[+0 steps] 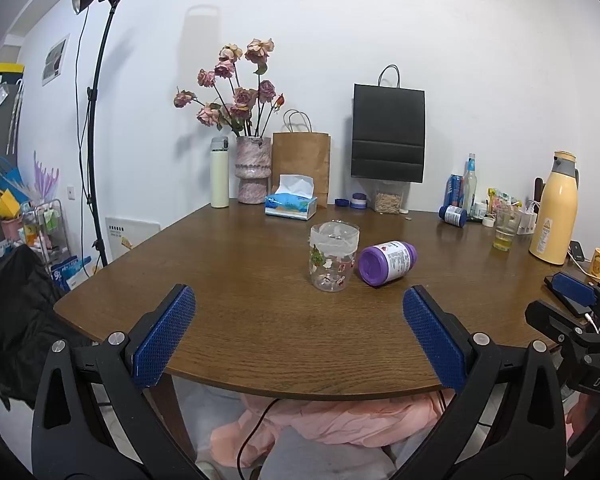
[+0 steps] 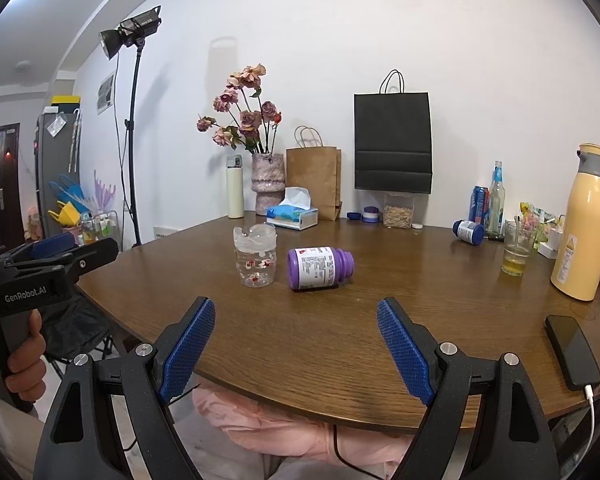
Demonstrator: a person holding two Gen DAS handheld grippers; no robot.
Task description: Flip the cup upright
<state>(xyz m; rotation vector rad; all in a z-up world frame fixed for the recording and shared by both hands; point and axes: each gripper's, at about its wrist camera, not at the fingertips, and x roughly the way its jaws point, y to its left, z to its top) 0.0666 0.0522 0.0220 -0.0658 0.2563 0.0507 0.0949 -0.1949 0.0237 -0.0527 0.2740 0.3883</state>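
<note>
Table [image 1: 260,320]: brown wood, rounded near edge; its far right end is cut off in both views.
Left gripper [image 1: 299,334]: blue-padded fingers spread wide, holding nothing, touching nothing, over the table's near edge.
Right gripper [image 2: 296,346]: fingers likewise wide apart and empty, over the near edge; the phone [image 2: 572,352] lies to its right.
Purple bottle [image 2: 320,268]: on its side, just right of the cup, apart from it.
Cup [image 1: 334,256]: clear, printed, standing mid-table beyond both grippers; whether the mouth faces up or down is hard to make out through the glass.
Hidden: the person's lap shows only as pink fabric below the table.
</note>
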